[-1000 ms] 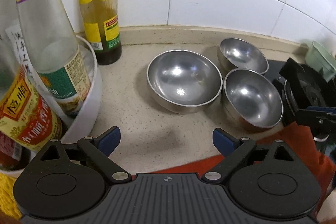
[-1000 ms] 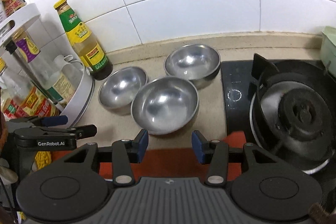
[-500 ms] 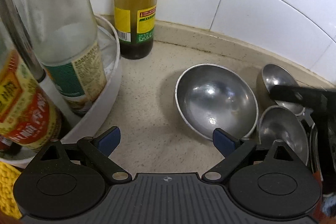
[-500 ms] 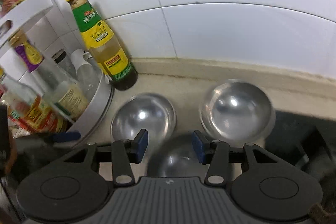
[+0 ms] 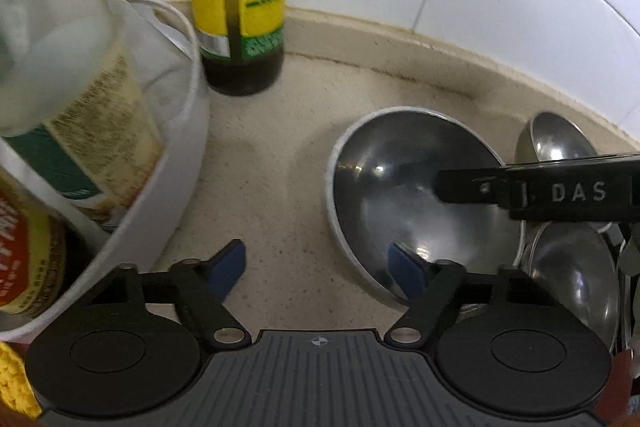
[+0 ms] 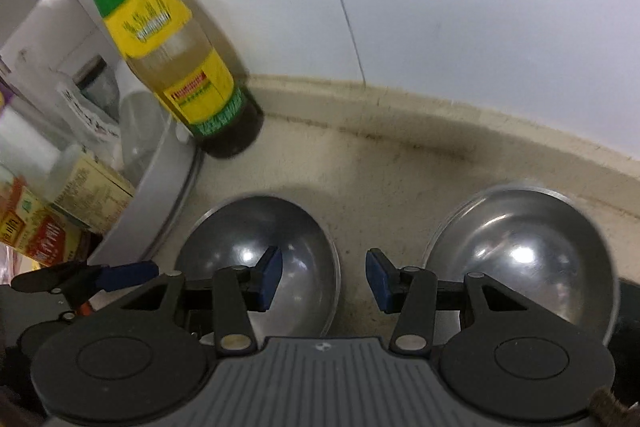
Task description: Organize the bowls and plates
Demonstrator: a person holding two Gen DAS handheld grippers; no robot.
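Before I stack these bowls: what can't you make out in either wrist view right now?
Left wrist: the right gripper crosses the back bowl and near bowl; whether they touch is hidden.
Right wrist: the near bowl is out of sight, likely beneath the gripper body.
Both views: bottle label print blurred, unreadable.

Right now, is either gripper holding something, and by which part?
Nothing is held. The left gripper, whose jaws have just been closing, and the right gripper each straddle the rim of the same steel bowl, with pads not pressing it.
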